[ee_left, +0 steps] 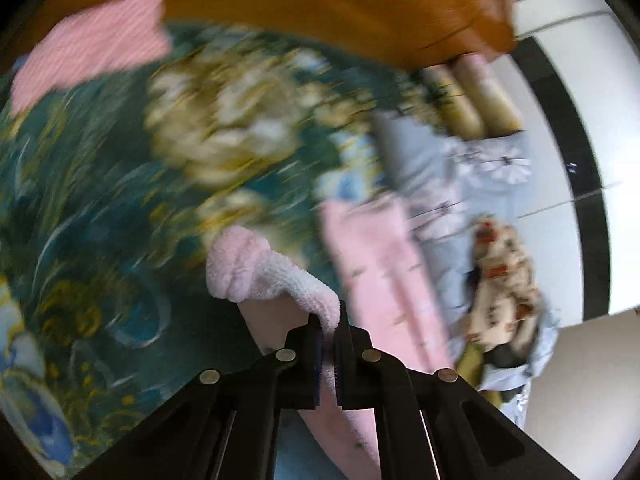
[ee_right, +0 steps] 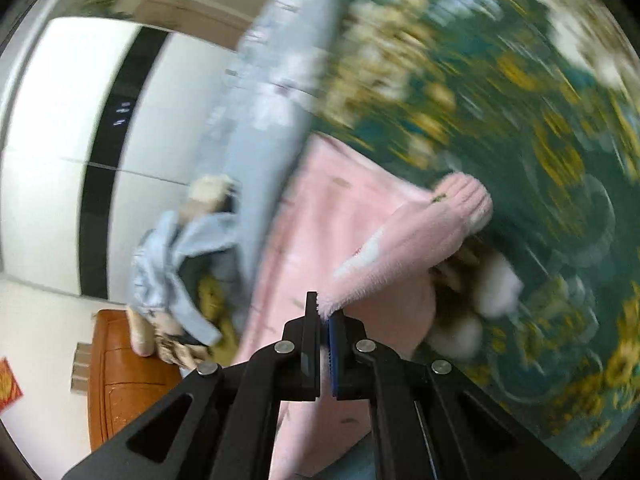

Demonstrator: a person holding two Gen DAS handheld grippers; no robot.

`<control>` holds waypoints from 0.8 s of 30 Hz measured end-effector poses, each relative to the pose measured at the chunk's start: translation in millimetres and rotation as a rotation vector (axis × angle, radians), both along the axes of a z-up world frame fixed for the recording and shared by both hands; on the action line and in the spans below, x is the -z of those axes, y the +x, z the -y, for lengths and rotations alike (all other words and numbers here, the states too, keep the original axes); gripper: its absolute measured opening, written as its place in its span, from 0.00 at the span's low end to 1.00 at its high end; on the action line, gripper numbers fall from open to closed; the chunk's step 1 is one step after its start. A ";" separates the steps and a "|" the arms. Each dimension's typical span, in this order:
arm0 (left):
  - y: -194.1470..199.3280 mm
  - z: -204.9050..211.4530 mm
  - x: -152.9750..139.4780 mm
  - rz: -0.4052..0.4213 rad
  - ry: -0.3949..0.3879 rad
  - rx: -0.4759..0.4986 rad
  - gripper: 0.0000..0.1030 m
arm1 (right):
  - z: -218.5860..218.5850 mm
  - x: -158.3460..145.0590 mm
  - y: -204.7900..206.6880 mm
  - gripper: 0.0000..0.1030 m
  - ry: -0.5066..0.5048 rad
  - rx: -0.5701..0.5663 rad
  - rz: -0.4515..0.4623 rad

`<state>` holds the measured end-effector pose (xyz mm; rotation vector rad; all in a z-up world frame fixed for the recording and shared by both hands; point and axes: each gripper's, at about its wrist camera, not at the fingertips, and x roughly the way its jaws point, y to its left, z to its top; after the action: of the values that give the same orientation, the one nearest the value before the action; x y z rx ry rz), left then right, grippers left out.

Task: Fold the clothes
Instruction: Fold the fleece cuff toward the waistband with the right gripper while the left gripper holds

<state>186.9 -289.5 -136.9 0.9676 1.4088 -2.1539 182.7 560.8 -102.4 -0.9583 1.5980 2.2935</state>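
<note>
A fluffy pink garment (ee_left: 256, 268) hangs above a bed. My left gripper (ee_left: 329, 322) is shut on an edge of it, and the fabric curls up and left from the jaws. In the right wrist view my right gripper (ee_right: 324, 316) is shut on another edge of the same pink garment (ee_right: 420, 236), whose cuffed sleeve stretches up and right. The rest of the garment (ee_right: 320, 216) drapes below onto the bed. Both views are motion-blurred.
The bed has a dark green floral cover (ee_left: 120, 184) and a pale blue floral quilt (ee_left: 472, 168). A pile of other clothes (ee_left: 500, 280) lies at the bed's edge. A wooden headboard (ee_left: 320, 0), a wooden nightstand (ee_right: 120, 368) and a white wardrobe (ee_right: 60, 140) stand nearby.
</note>
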 end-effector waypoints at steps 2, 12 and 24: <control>-6.4 0.5 -3.4 0.016 -0.005 0.009 0.04 | 2.7 -21.7 -7.9 0.03 0.028 -0.007 -0.050; -55.4 0.9 1.4 0.151 -0.015 0.034 0.04 | 0.3 -13.8 -30.6 0.03 0.033 -0.019 0.037; -256.5 1.9 24.0 0.351 -0.080 0.064 0.04 | -6.0 -38.4 -197.2 0.03 0.083 -0.122 0.114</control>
<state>-69.6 -291.4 -160.8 1.2996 1.1289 -1.9463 -14.5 566.9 -64.1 -1.1728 1.4247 2.3162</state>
